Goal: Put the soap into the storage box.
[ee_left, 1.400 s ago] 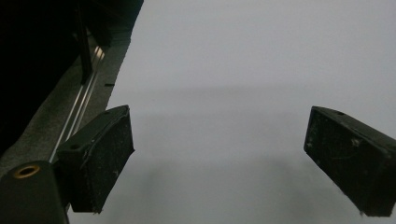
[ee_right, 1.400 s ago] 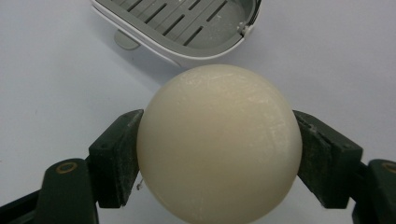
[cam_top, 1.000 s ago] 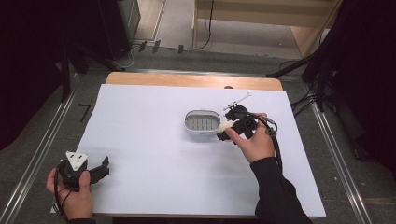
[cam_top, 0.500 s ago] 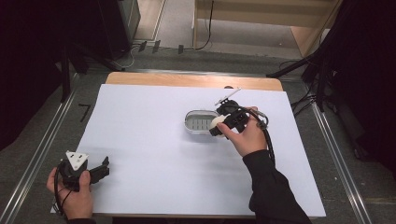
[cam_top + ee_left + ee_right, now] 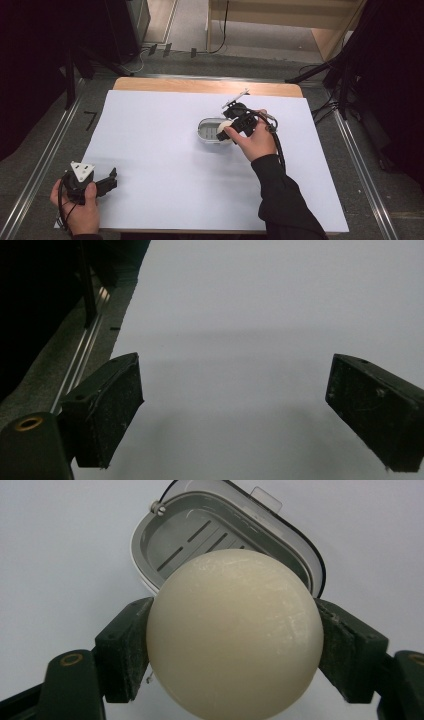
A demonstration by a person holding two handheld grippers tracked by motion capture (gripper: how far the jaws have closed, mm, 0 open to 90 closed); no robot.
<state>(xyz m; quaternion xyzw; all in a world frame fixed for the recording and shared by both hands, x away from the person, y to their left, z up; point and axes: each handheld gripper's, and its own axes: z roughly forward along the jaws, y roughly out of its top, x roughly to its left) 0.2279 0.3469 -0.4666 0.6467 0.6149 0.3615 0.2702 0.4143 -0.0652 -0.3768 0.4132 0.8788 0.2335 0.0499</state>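
The right gripper (image 5: pixel 227 131) is clamping a cream ball (image 5: pixel 234 632) between both jaws, pads pressing on its left and right sides. It is holding the ball just above the near right edge of the grey oval dish (image 5: pixel 209 129) sitting mid-counter. The left gripper (image 5: pixel 107 181) is resting at the counter's (image 5: pixel 160 150) near left corner, jaws spread wide with nothing between them.
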